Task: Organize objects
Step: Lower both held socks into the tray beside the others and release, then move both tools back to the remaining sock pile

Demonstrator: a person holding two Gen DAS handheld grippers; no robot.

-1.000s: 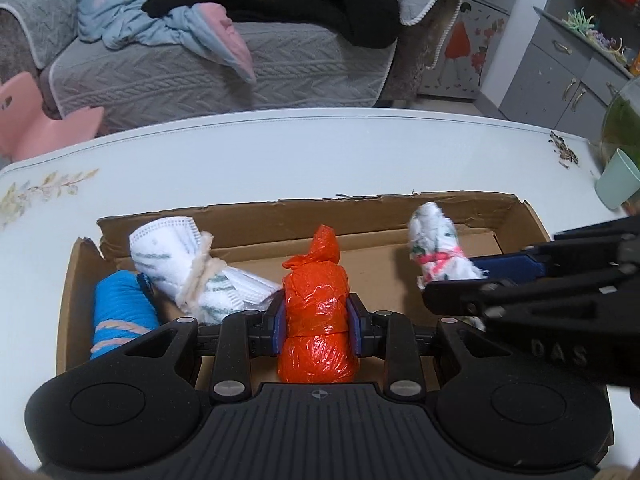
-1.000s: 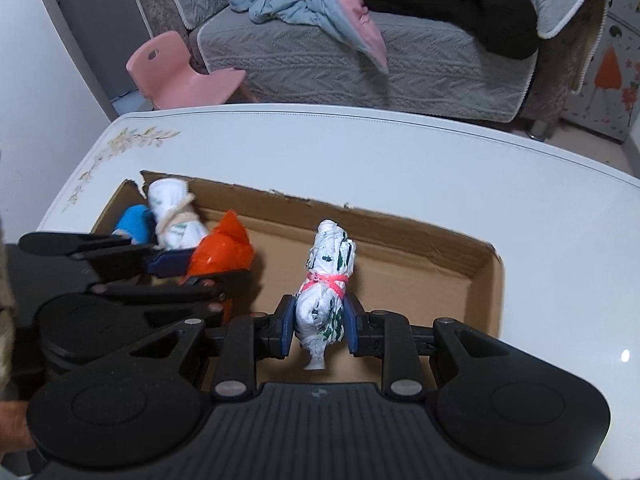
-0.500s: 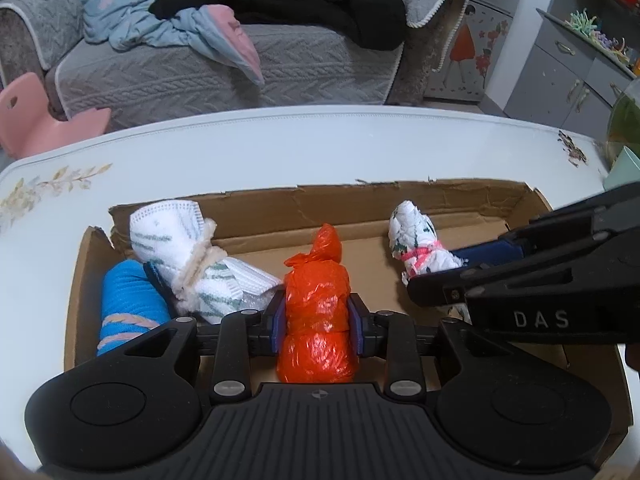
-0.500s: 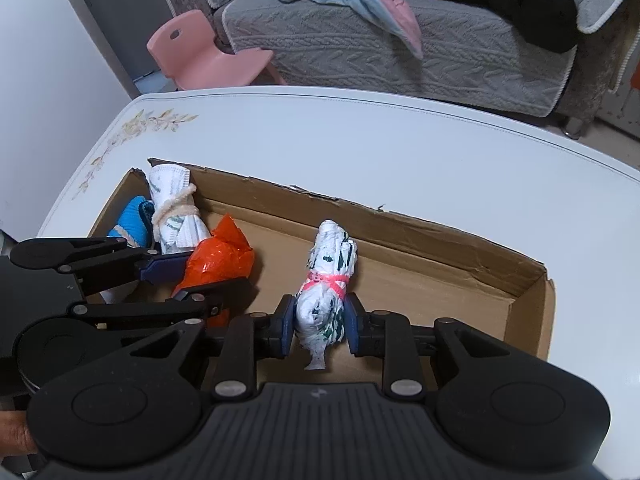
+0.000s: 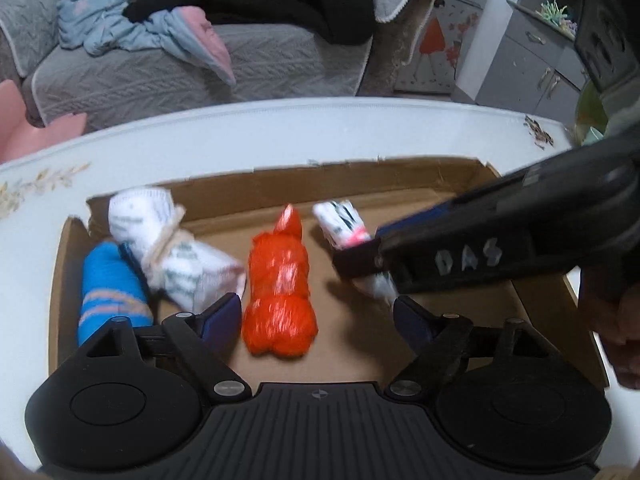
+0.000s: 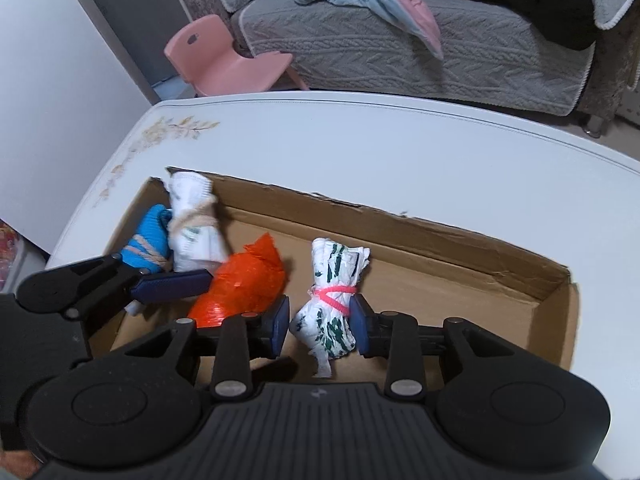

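Cardboard box (image 6: 460, 248) on white table (image 6: 400, 140) — contents, left to right: blue roll (image 5: 108, 284), white bundle tied with twine (image 5: 168, 248), orange bag bundle (image 5: 280, 288), white-green bundle with pink band (image 6: 334, 300). Left gripper (image 5: 318, 316) — jaws spread wide, orange bundle lying loose between. Right gripper (image 6: 320, 324): pads parted, flanking the pink-banded bundle.

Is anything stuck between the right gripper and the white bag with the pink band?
Nothing visible. The right gripper sits open around the white bag inside the box, with small gaps either side.
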